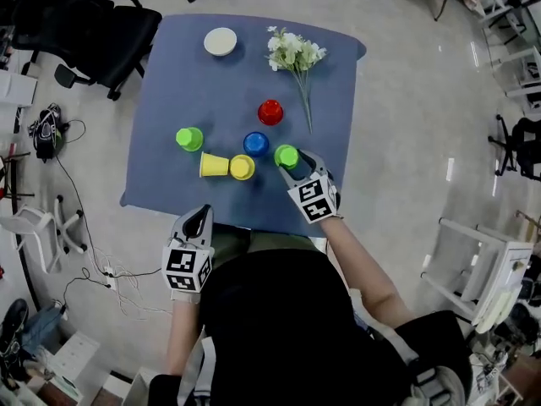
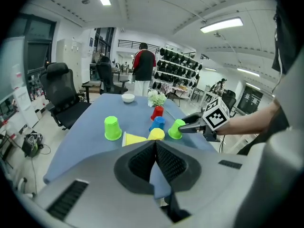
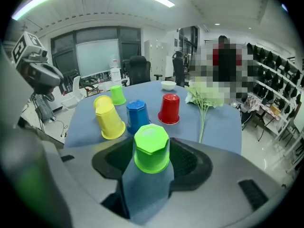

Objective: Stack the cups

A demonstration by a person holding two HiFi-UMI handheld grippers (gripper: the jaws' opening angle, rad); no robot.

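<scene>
On the blue tablecloth [image 1: 169,91] several cups stand upside down: a green cup [image 1: 189,139], a yellow cup [image 1: 242,167], a blue cup [image 1: 256,144] and a red cup [image 1: 270,112]. A second yellow cup [image 1: 214,165] lies on its side. My right gripper [image 1: 292,164] is open around another green cup [image 3: 151,148], which stands upside down on the cloth between the wide jaws, with a gap at each side. My left gripper [image 1: 200,218] is shut and empty, at the table's near edge, apart from the cups.
A white bowl [image 1: 221,41] and a bunch of white flowers [image 1: 294,53] lie at the far side of the table. Black office chairs [image 1: 93,28] stand off the far left corner. A person [image 2: 143,68] stands beyond the table.
</scene>
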